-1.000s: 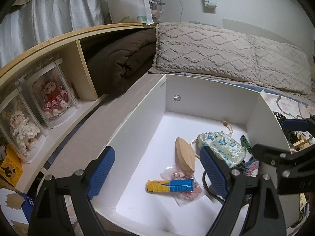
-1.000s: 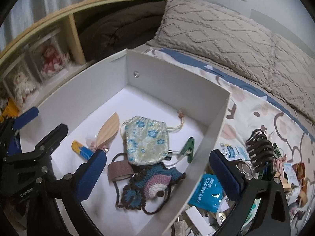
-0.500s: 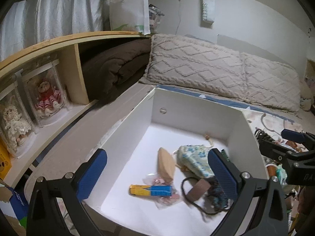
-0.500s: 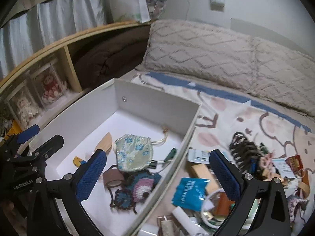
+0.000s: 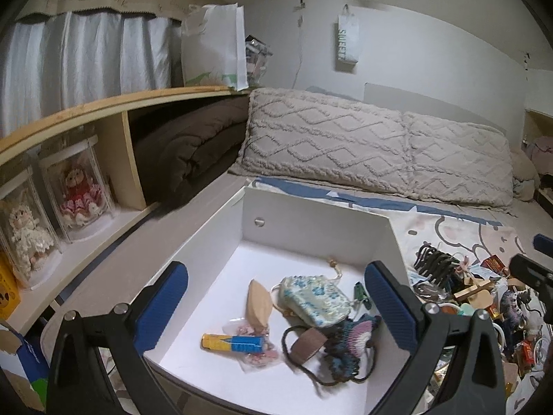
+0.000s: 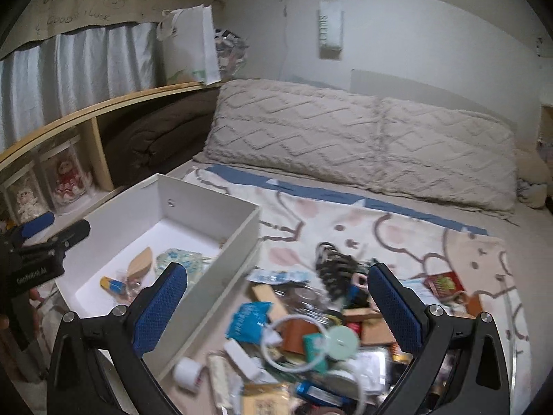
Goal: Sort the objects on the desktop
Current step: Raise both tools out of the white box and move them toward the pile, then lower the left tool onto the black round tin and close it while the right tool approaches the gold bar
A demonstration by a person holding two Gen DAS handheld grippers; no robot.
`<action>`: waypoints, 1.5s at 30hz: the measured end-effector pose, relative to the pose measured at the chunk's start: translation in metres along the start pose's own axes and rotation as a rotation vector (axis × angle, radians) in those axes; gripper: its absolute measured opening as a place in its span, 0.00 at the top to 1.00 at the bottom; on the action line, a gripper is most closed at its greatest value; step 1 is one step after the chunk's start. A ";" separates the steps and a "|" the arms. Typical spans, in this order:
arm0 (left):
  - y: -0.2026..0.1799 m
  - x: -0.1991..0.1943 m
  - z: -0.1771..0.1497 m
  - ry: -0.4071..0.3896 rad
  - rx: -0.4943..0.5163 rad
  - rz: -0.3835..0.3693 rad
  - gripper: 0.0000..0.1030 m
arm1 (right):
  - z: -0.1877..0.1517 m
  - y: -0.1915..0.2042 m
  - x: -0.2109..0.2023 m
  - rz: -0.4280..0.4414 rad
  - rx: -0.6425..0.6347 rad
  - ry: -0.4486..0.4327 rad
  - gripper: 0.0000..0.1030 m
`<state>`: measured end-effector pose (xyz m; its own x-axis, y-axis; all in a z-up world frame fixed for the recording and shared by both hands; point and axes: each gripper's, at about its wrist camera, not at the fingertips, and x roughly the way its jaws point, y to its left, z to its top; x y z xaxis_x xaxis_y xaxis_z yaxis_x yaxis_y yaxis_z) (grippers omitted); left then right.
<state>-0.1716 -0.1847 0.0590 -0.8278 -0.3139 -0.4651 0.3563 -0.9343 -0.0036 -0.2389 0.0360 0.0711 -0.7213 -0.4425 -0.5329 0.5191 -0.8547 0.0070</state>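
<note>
Spanning the back of both views, two knitted beige pillows [image 5: 376, 148] lie along a bed [image 6: 397, 221] covered with a cartoon-print sheet. At nine o'clock a wooden shelf [image 5: 103, 103] holds a folded brown blanket [image 5: 186, 152] and two dolls in clear cases [image 5: 79, 186]. On the shelf's top, at eleven o'clock, stands a white paper bag [image 5: 214, 48]. A curtain valance [image 6: 79, 3] above reads "GOOD LUCK"; a small bag [image 5: 346, 46] hanging on the wall at twelve o'clock reads "SWEET", lettered vertically.

A white box [image 5: 311, 221] sits on the bed, its long axis running from six toward twelve o'clock in the left wrist view. Inside it lie a floral drawstring pouch [image 5: 312, 299], a crocheted piece [image 5: 349, 342], a wooden leaf-shaped piece [image 5: 259, 302] pointing toward twelve, a brown tape roll [image 5: 307, 346], a yellow-and-blue tube [image 5: 233, 343] lying from nine to three o'clock with unreadable print, and a green clip [image 5: 359, 292].

To the box's right, at three o'clock, spreads a heap of clutter [image 6: 311, 332], blurred in the right wrist view: a black claw clip [image 6: 335, 266] and a blue packet [image 6: 250, 320] can be made out, much else cannot.

The left gripper [image 5: 276, 311] hangs over the box, fingers spread wide, nothing between them. The right gripper [image 6: 276, 311] hovers over the heap, fingers likewise apart and holding nothing. On the left gripper's body, seen at nine o'clock from the right wrist, white lettering is too small to read.
</note>
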 end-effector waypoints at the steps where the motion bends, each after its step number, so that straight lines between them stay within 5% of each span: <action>1: -0.004 -0.002 0.000 -0.005 0.003 -0.008 0.00 | -0.003 -0.005 -0.004 -0.013 0.001 -0.005 0.00; 26: -0.086 -0.015 -0.015 -0.027 0.074 -0.132 0.00 | -0.083 -0.114 -0.075 -0.270 0.126 -0.094 0.00; 45: -0.133 -0.032 -0.032 -0.092 0.139 -0.202 0.00 | -0.120 -0.143 -0.090 -0.282 0.204 -0.135 0.00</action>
<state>-0.1787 -0.0446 0.0464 -0.9144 -0.1271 -0.3844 0.1224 -0.9918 0.0367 -0.1934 0.2305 0.0169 -0.8841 -0.2021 -0.4213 0.1991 -0.9786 0.0516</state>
